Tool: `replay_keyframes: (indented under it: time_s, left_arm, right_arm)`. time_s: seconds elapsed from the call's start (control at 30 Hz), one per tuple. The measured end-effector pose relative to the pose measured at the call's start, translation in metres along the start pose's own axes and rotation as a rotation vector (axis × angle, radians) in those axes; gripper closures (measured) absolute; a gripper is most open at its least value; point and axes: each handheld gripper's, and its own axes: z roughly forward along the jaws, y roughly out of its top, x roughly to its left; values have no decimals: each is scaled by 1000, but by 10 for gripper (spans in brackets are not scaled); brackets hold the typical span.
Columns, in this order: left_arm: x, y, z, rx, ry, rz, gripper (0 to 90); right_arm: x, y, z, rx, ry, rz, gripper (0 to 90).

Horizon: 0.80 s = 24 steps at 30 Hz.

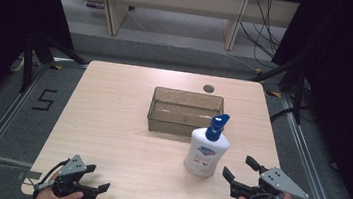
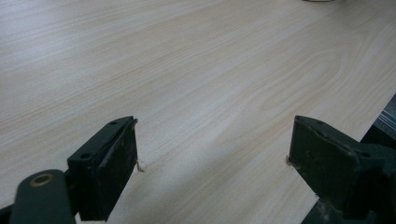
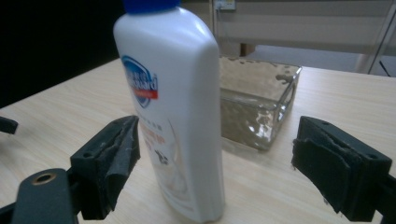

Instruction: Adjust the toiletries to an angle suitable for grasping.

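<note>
Right gripper jaws spread, level beside upright bottle; left gripper spread, low over table.

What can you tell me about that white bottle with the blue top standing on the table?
The bottle is white, glossy plastic with a blue pump top and a blue and red label on its front. It stands upright on the wooden table, just in front of a clear, empty tray. The right gripper is open beside it, its jaws on either side in its own view, not touching it.
</note>
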Motion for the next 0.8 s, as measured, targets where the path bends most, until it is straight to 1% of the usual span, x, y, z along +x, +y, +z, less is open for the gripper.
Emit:
replay_keyframes:
  time_s: [0.03, 0.1, 0.13, 0.17, 0.2, 0.23, 0.27, 0.33, 0.4, 0.43, 0.47, 0.5, 0.53, 0.57, 0.63, 0.67, 0.7, 0.73, 0.77, 0.8]
  left_arm:
    - [0, 0, 0, 1, 6, -1, 148]
    - [0, 0, 0, 1, 2, -1, 148]
    - [0, 0, 0, 0, 1, 0, 147]
    - [0, 0, 0, -1, 1, 0, 148]
    - [0, 0, 0, -1, 1, 0, 148]
    - [0, 1, 0, 4, 3, 1, 148]
    - [0, 1, 0, 4, 3, 1, 148]
    - [0, 0, 0, 5, 4, -2, 148]
    - [0, 0, 0, 3, 8, -3, 148]
    - [0, 1, 0, 5, 6, -2, 148]
    - [0, 0, 0, 1, 0, 1, 148]
    - [0, 0, 0, -1, 5, -2, 148]
    - [0, 0, 0, -1, 5, -2, 148]
    - [0, 0, 0, 4, 15, -4, 148]
    - [0, 0, 0, 4, 4, 0, 148]
    - [0, 0, 0, 4, 4, 0, 148]
    - [0, 0, 1, -6, 1, -2, 148]
    - [0, 1, 0, 4, 6, 0, 148]
    - [0, 0, 0, 5, 5, 0, 148]
    - [0, 0, 0, 6, 3, 2, 148]
  right_arm:
    - [5, 5, 0, -4, 17, 47, 150]
    - [4, 10, 1, -21, 14, 6, 150]
    - [6, 13, 1, -17, 26, 12, 150]
    - [8, 15, 1, -31, 16, 3, 150]
    - [8, 15, 1, -31, 16, 3, 150]
    - [9, 21, 3, -47, 25, -19, 150]
    - [9, 21, 3, -47, 25, -19, 150]
    - [13, 28, 5, -47, 53, 6, 150]
    - [14, 30, 5, -44, 49, -4, 150]
    - [14, 32, 8, -60, 62, -4, 150]
    - [16, 37, 10, -68, 62, -20, 150]
    - [17, 38, 10, -63, 61, -14, 150]
    - [18, 39, 11, -50, 76, -12, 150]
    - [19, 41, 11, -53, 71, -16, 150]
    - [19, 43, 14, -76, 73, -36, 150]
    - [19, 44, 14, -71, 77, -35, 150]
    - [21, 45, 14, -62, 82, -15, 150]
    - [20, 47, 15, -64, 74, -38, 150]
    - [19, 49, 17, -81, 87, -44, 150]
    - [19, 50, 16, -64, 72, -47, 150]
